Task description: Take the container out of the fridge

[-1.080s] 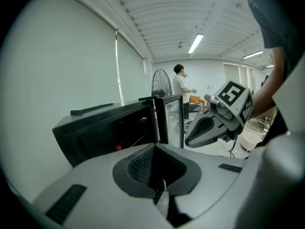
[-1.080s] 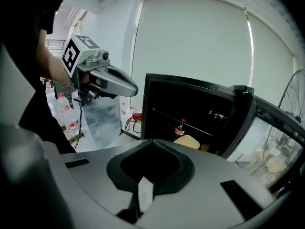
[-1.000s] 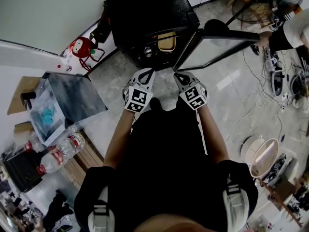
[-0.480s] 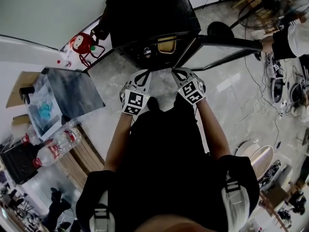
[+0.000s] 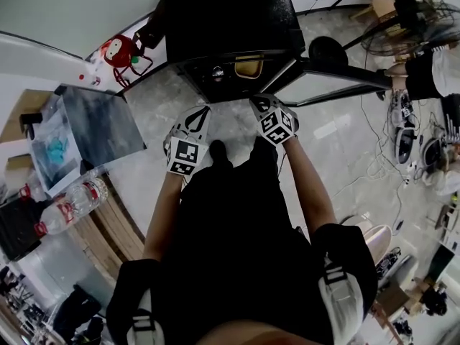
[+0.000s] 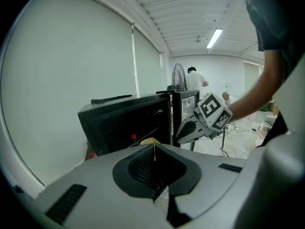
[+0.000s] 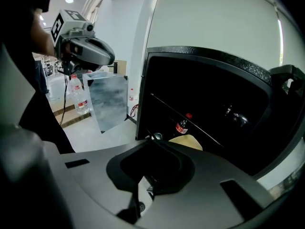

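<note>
A black fridge (image 5: 226,16) stands on the floor with its door (image 5: 338,79) swung open to the right. On its shelf sits a tan container (image 5: 248,67), which also shows in the left gripper view (image 6: 148,141) and in the right gripper view (image 7: 187,141). A red-capped bottle (image 7: 182,126) stands beside it. My left gripper (image 5: 203,111) and right gripper (image 5: 257,102) are held side by side just in front of the opening. Both are shut with nothing in them and are apart from the container. The jaws meet at a point in both gripper views: left gripper (image 6: 154,146), right gripper (image 7: 151,138).
A reflective box (image 5: 93,124) stands on the floor to the left, with water bottles (image 5: 68,207) on wooden boards near it. A red toy (image 5: 118,51) lies by the wall. A fan (image 5: 410,9), cables and a person (image 5: 431,70) are at the right.
Both grippers have moved a little closer to the fridge opening, and the left one has drifted left. Both stay shut.
</note>
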A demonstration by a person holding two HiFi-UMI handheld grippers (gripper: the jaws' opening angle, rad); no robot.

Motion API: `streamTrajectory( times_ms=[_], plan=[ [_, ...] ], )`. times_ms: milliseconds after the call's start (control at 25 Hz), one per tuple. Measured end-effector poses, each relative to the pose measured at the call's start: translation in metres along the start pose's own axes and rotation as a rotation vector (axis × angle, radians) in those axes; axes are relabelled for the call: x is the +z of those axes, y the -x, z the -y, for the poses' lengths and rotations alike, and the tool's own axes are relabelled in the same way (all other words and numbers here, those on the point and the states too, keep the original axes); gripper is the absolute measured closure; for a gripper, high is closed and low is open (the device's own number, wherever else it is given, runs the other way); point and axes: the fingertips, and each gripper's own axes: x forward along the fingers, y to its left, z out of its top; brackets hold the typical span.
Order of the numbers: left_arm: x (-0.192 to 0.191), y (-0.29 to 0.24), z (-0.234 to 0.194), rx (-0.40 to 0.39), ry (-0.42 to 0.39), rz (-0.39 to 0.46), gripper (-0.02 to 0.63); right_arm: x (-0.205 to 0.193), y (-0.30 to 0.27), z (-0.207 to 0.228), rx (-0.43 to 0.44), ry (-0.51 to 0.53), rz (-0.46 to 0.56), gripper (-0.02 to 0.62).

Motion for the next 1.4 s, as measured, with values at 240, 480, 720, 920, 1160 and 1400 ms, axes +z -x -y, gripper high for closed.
streamTrajectory(
  times_ms=[240, 480, 720, 920, 1160, 1400],
  plan=[
    [-0.008, 0.009, -0.005, 0.007, -0.003, -0.015, 0.583, -0.008, -0.029, 0.004, -0.001, 0.059, -0.055, 0.595],
    [-0.016, 0.016, -0.007, -0.002, -0.018, -0.026, 0.583, -0.019, -0.052, 0.009, -0.024, 0.128, -0.116, 0.595],
    [-0.028, 0.021, -0.009, -0.007, -0.011, -0.037, 0.583, -0.030, -0.069, 0.023, -0.064, 0.175, -0.173, 0.594],
    [-0.035, 0.021, -0.004, -0.023, -0.001, -0.044, 0.583, -0.040, -0.082, 0.025, -0.079, 0.262, -0.234, 0.594],
    [-0.034, 0.018, -0.004, -0.042, -0.016, -0.036, 0.583, -0.045, -0.098, 0.032, -0.106, 0.307, -0.277, 0.586],
    [-0.041, 0.024, -0.009, -0.033, -0.013, -0.044, 0.583, -0.045, -0.112, 0.035, -0.102, 0.322, -0.304, 0.555]
  ],
)
